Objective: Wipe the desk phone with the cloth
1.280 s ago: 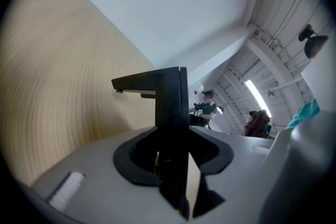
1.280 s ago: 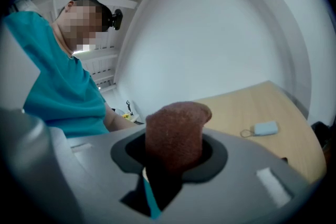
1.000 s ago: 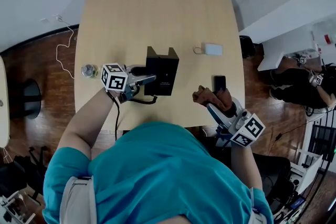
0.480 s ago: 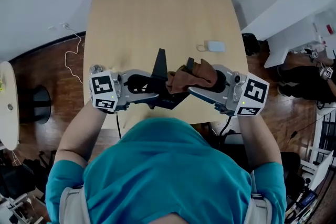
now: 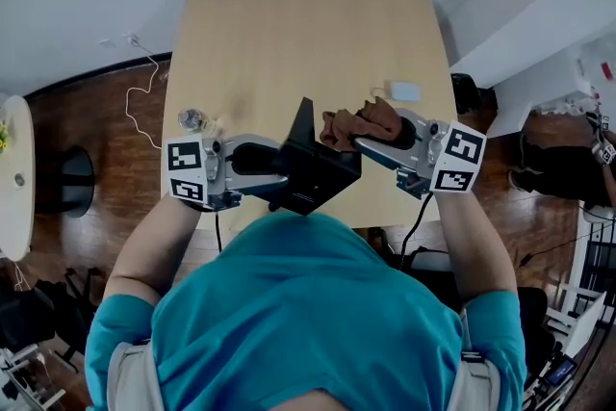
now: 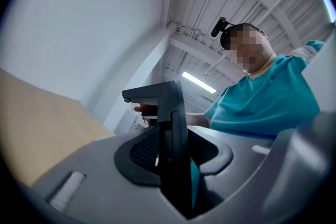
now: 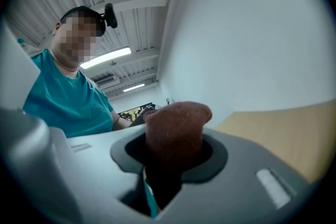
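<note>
The black desk phone (image 5: 313, 170) hangs tilted in the air over the near edge of the wooden table (image 5: 308, 24). My left gripper (image 5: 279, 170) is shut on its left side; in the left gripper view a black edge of the phone (image 6: 170, 128) stands upright between the jaws of that gripper (image 6: 173, 165). My right gripper (image 5: 361, 138) is shut on a bunched brown cloth (image 5: 361, 123), which lies against the phone's upper right corner. In the right gripper view the cloth (image 7: 176, 128) bulges out of the gripper (image 7: 168, 165) and hides what is ahead.
A small white device (image 5: 404, 92) with a short cord lies on the table's right side. A small glass object (image 5: 192, 119) sits near the table's left edge. A white cable (image 5: 144, 82) trails over the wooden floor at the left.
The left gripper has lifted the phone off the table and tilted it. The right gripper has swung up and leftwards with the cloth, from the table's near right corner to the phone.
</note>
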Demonstrator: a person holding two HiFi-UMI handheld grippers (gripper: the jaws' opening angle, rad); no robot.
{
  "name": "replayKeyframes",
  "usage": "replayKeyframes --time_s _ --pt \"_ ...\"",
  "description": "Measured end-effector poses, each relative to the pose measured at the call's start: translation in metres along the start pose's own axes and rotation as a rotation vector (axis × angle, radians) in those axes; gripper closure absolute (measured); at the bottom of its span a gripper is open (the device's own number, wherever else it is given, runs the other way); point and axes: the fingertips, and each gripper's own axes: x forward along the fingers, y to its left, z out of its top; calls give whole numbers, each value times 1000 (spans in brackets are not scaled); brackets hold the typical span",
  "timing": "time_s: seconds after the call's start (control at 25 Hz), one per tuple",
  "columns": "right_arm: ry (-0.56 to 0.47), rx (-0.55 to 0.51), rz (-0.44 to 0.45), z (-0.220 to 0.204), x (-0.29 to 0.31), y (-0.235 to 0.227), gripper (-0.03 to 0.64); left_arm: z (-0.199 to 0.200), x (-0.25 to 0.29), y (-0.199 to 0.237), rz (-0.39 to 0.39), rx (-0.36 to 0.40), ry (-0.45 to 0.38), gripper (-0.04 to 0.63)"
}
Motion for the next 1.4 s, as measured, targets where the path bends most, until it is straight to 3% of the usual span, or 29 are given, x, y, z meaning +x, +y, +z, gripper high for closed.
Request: replayKeyframes --time_s 0.24,0.32,0.4,0.52,0.6,0.8,0.96,1.12,1.24,1.4 --pt "37 -45 -139 3 -10 -26 479 -3 1 2 20 -6 -2 430" --pt "-9 -59 -96 28 -3 -10 479 -7 2 3 44 11 24 430" --pt "-4 -95 0 49 15 15 479 -9 5 3 49 29 50 430" --pt "139 -143 150 41 47 42 479 -9 12 1 36 50 70 430" --pt "210 -124 189 28 56 40 479 -9 16 -1 27 59 74 430" --pt "294 -60 66 7 54 -14 479 -13 17 -10 9 53 81 430" --pt "321 -117 -45 6 50 -35 479 -16 10 -5 43 35 72 430" --pt "182 -147 90 48 48 30 480 -12 4 -1 93 22 59 430" --pt "259 -180 173 31 64 59 480 -9 2 -1 104 33 54 430" --pt "282 -120 172 15 53 52 479 -5 -9 5 127 1 10 430"
